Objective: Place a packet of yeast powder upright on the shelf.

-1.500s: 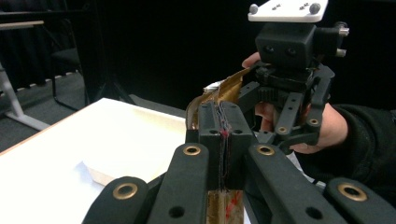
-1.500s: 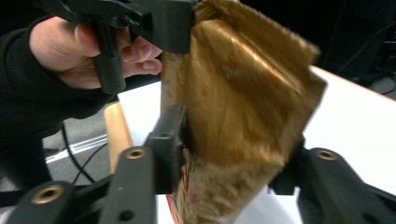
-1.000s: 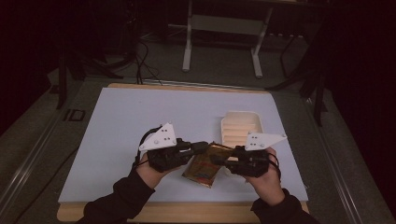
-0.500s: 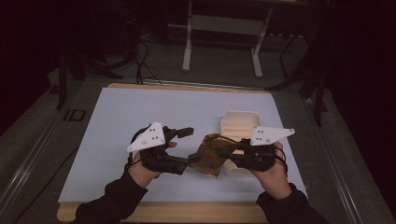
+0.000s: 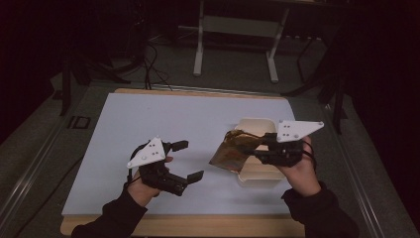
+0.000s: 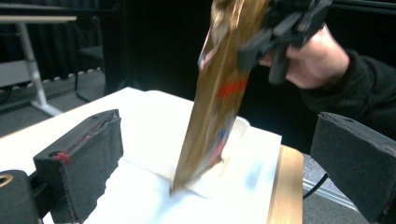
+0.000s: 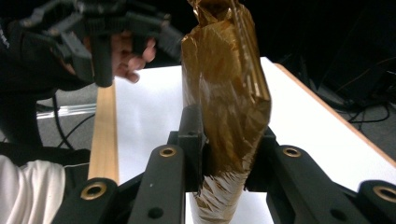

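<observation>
A wooden table is standing on a grey floor, its bare wood showing as a strip along the near edge and as a thin line along the far edge. A pale white sheet is covering nearly the whole top. A cream-coloured tray is sitting directly on this sheet, out toward three o'clock from the sheet's middle, near the right edge. In the left gripper view the sheet is ending just short of the wooden edge, and the tray is lying close to that edge.
</observation>
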Motion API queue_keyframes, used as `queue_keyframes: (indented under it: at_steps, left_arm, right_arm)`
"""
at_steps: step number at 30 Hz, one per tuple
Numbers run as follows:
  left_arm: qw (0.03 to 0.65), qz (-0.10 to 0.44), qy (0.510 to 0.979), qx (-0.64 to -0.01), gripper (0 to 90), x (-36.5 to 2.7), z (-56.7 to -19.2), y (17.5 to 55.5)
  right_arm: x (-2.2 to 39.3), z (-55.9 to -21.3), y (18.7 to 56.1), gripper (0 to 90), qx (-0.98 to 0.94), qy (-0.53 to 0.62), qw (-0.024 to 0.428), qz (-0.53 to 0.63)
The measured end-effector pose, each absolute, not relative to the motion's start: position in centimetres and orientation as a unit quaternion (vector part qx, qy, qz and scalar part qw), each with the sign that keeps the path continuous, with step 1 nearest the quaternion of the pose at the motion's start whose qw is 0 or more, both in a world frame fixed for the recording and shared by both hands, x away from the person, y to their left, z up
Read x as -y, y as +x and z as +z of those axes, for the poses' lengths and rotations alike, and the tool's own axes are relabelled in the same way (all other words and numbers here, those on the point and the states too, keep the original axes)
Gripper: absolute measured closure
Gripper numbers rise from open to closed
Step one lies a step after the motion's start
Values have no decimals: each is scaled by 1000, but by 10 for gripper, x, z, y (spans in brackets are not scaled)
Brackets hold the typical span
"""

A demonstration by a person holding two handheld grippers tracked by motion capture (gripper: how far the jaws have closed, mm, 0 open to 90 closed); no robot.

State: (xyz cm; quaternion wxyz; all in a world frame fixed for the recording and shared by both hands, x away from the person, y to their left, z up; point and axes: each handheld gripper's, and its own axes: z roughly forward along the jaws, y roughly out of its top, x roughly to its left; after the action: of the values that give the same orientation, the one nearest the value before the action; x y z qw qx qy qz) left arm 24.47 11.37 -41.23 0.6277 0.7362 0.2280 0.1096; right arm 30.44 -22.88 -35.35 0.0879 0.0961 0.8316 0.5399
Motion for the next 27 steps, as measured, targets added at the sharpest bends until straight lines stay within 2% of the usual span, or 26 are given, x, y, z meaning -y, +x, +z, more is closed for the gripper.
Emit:
queue_keyframes:
  at_steps: [14, 18, 27]
  left_arm:
    - [615, 126, 744, -231, 32, -139, -448, 238]
    - [610, 125, 745, -240, 32, -144, -457, 236]
    - [616, 120, 735, -255, 32, -151, -467, 239]
  right_arm:
    - [266, -343, 341, 740, -831, 105, 111, 535]
    - [275, -346, 350, 738, -834, 96, 137, 526]
    - [288, -361, 369, 738, -854, 101, 138, 491]
